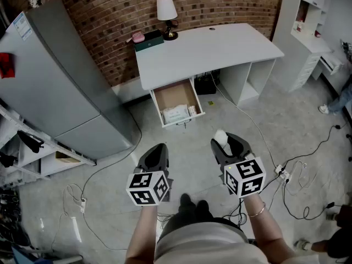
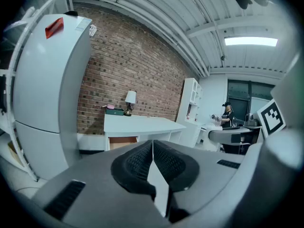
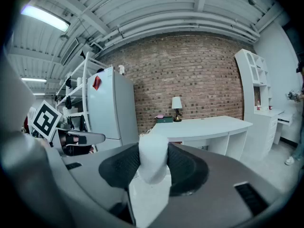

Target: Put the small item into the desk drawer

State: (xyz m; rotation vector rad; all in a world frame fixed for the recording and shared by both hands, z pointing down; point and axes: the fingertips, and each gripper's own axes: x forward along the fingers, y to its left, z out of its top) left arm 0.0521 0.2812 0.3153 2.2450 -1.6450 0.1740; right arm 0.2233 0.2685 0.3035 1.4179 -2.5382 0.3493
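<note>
At my far left stands a grey fridge (image 1: 55, 76) against the brick wall (image 1: 220, 4), with an open metal rack (image 1: 33, 147) below it in the head view. My left gripper (image 1: 156, 152) hangs over the floor with its jaws pressed together and nothing between them. Ahead of it the desk drawer (image 1: 173, 92) is pulled open under the left end of the white desk (image 1: 220, 48); a white packet (image 1: 175, 114) lies inside it. On the desk's back left corner sit a green box (image 1: 148, 42) with a pink thing (image 1: 137, 37) on top, and a lamp (image 1: 166, 15) just beside them. My right gripper (image 1: 228, 143) is level with the left one, and its pads clamp a small white item (image 3: 151, 158), a soft-looking lump that sticks up past the jaw tips. The item is over the floor, well apart from the drawer. Cables trail across the floor to a power strip (image 1: 281, 173), and a white shelf unit (image 1: 311, 32) stands at the far right.
</note>
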